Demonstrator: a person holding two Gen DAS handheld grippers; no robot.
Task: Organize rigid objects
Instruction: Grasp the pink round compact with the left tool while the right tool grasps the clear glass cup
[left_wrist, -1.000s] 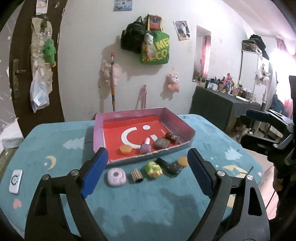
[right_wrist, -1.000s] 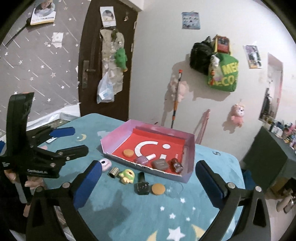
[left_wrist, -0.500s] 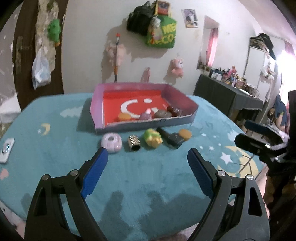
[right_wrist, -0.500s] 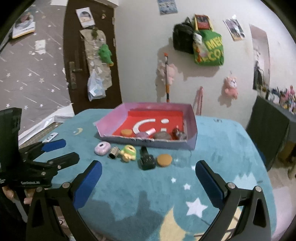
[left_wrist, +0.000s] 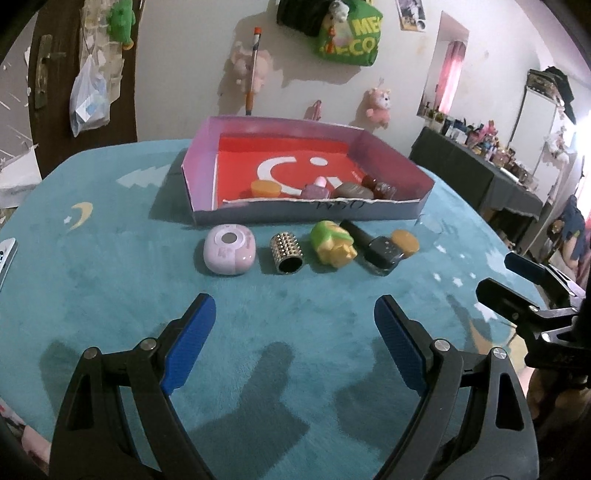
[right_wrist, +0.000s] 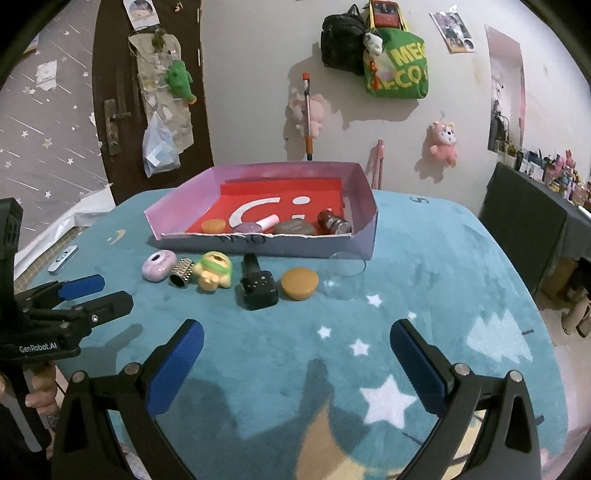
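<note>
Left wrist view: five loose objects (left_wrist: 229, 249) lie in a row just before the pink box (left_wrist: 199, 177). Both grippers, left (left_wrist: 293, 345) and right (right_wrist: 295, 363), have sunk closer, jaws wide and empty, so picking can begin.

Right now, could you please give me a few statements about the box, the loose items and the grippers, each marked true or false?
1. Both the left gripper and the right gripper are empty. True.
2. The box holds nothing. False: several small items lie along its near wall.
3. The studded cylinder lies on the cloth between the pink case and the green-yellow toy. True.
4. The black bottle stands upright inside the box. False: it lies on the cloth outside the box.
</note>
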